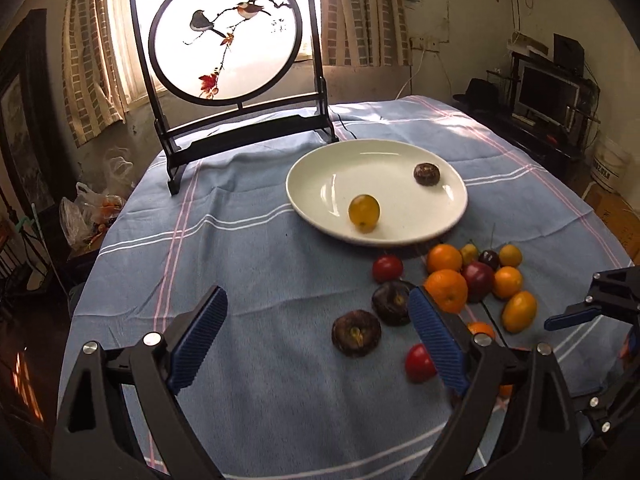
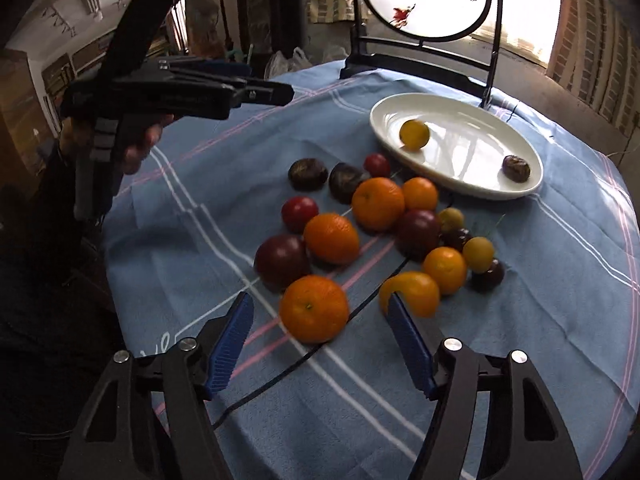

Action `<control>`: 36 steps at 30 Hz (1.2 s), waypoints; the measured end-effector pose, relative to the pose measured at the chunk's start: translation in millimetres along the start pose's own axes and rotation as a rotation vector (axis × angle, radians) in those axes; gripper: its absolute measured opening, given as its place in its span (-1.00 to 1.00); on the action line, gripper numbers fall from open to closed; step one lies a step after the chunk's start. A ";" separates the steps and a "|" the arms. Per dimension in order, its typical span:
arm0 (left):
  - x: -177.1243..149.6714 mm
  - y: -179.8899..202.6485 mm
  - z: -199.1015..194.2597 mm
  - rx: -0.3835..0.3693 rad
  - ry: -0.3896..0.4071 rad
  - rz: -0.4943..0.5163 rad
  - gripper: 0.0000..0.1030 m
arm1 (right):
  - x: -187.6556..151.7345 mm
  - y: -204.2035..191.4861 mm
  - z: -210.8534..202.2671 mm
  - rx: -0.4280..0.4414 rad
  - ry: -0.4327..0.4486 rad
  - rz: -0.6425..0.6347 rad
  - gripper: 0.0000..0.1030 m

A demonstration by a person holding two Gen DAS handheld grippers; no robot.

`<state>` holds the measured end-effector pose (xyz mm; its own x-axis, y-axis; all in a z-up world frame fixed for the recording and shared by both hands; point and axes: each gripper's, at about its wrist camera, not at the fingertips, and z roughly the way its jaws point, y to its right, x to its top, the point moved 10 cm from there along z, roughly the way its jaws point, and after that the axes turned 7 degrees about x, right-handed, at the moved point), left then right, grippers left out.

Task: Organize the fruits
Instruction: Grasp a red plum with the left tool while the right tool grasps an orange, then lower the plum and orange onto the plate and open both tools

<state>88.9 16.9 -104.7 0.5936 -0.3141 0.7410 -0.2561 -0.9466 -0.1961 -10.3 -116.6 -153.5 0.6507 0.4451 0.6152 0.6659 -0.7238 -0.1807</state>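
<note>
Left of my jaws: bare tablecloth (image 1: 248,264), free passage.
Right: fruit cluster (image 2: 360,232) crowds the way.
Beyond: plate (image 1: 320,168), then screen stand (image 1: 248,136).

Yellow fruit (image 2: 414,133) on plate (image 2: 472,184) motion-blurred; orange (image 1: 480,329) half hidden.

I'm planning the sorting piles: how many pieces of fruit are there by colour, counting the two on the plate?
Round orange fruits: 5
Oval orange-yellow fruit: 1
Yellow fruits: 3
Red fruits: 2
Dark purple fruits: 4
Brown fruits: 3
Total: 18
</note>
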 end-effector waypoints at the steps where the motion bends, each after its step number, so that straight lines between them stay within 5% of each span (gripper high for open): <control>1: -6.7 3.4 -4.6 -0.001 -0.003 0.019 0.75 | -2.3 -0.8 5.8 0.001 -0.011 0.005 0.32; 5: -27.3 21.9 -19.1 -0.042 -0.011 0.078 0.75 | -8.5 4.6 22.8 -0.074 -0.057 -0.017 -0.16; 12: -65.7 90.4 -14.9 -0.189 -0.077 0.213 0.74 | -13.1 25.7 -8.2 -0.092 0.004 0.076 -0.21; 18: -75.9 122.2 9.5 -0.246 -0.160 0.211 0.14 | -21.2 36.3 -16.0 -0.107 0.010 0.103 -0.21; 20: -76.7 130.1 7.7 -0.301 -0.173 0.201 -0.23 | -20.1 37.6 -16.0 -0.102 0.015 0.107 -0.21; 25: -71.6 124.8 -2.9 -0.309 -0.152 0.206 -0.24 | -11.9 35.9 -24.8 -0.094 0.046 0.093 -0.21; 30: -18.1 87.6 -16.1 -0.249 -0.043 0.122 -0.24 | 19.1 39.4 -41.3 -0.120 0.108 0.060 -0.21; 36: 67.5 38.0 -6.2 -0.043 0.100 0.028 -0.23 | 85.4 61.7 -75.8 -0.185 0.263 0.050 -0.21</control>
<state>114.5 -39.8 -58.1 0.5072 -0.3293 0.7964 -0.3048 -0.9329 -0.1916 58.7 -163.2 -54.0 0.5483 0.2730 0.7905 0.5422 -0.8357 -0.0874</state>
